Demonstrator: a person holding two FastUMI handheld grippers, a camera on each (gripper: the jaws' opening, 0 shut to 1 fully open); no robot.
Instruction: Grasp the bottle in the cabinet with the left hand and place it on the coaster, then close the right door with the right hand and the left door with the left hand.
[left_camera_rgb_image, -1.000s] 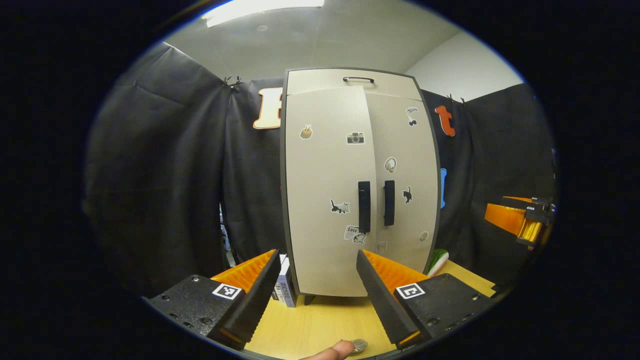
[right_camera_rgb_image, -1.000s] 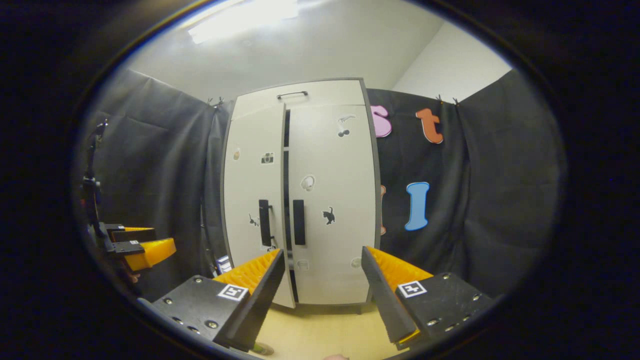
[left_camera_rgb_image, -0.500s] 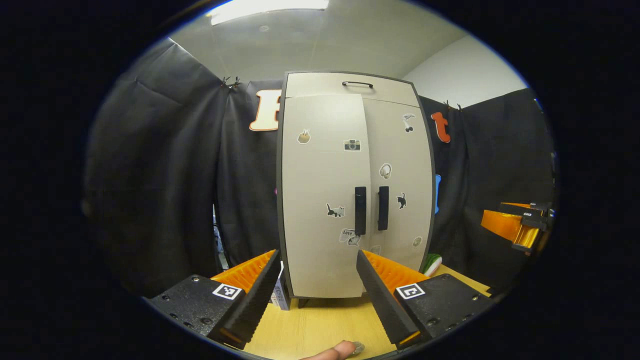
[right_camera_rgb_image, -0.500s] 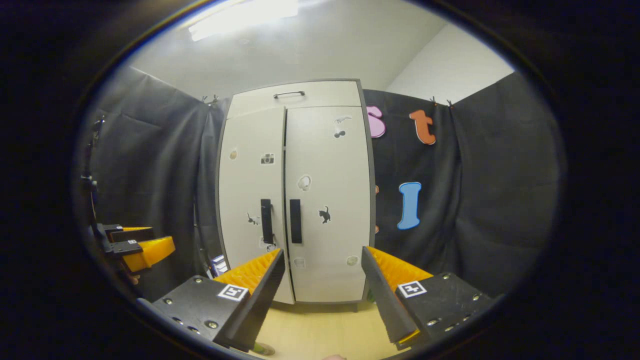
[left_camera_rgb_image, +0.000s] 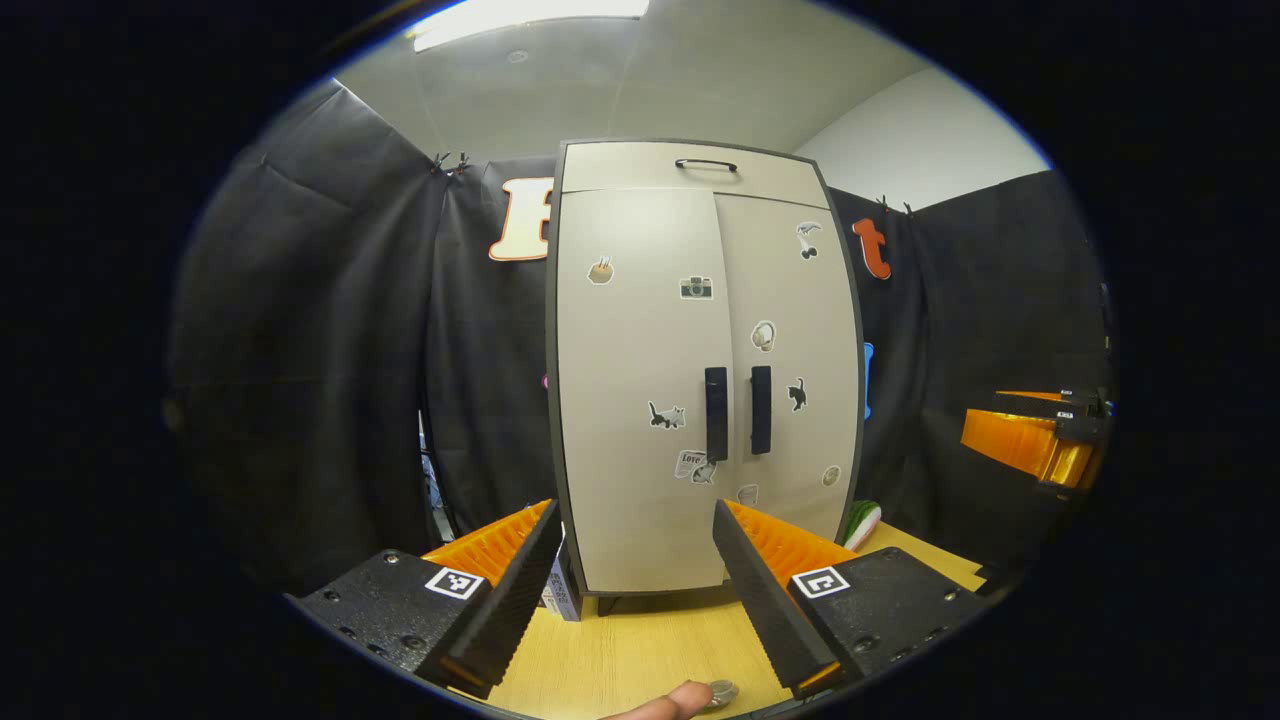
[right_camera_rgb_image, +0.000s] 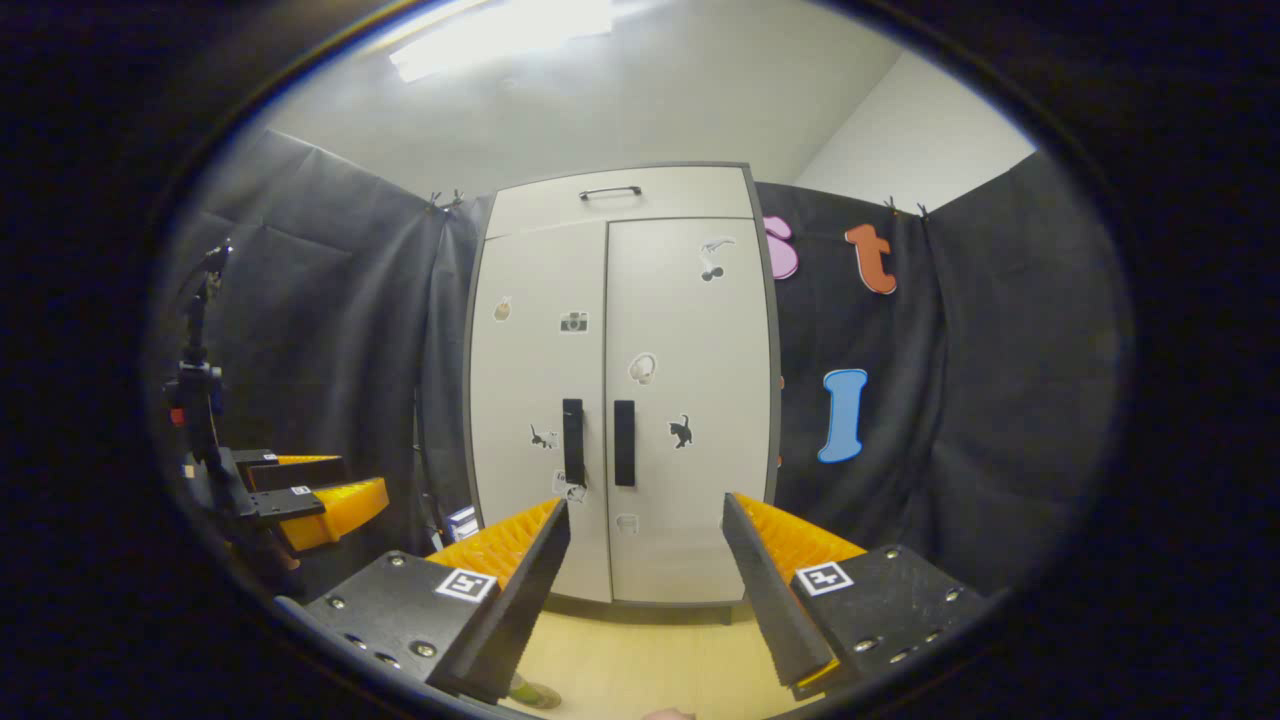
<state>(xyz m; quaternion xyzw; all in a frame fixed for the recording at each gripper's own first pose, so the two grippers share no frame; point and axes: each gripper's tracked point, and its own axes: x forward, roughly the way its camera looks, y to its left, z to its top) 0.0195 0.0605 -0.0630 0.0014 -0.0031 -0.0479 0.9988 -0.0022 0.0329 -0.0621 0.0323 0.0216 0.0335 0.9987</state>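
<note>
Both your left gripper (left_camera_rgb_image: 632, 560) and right gripper (right_camera_rgb_image: 645, 555) stand wide and hold nothing, facing the cabinet (left_camera_rgb_image: 700, 370) with its two doors flush

This is a staged recording booth set up inside an office-like room, not a real home. Black cloth (right_camera_rgb_image: 320, 300) hangs clipped along its top edge as makeshift walls, and above it show a plain white wall (left_camera_rgb_image: 930, 150) and a ceiling with a long light panel (left_camera_rgb_image: 530, 12). A small pale cabinet (left_camera_rgb_image: 700, 380) dotted with stickers stands on a light wooden tabletop (left_camera_rgb_image: 640, 650), like a household prop.
</note>
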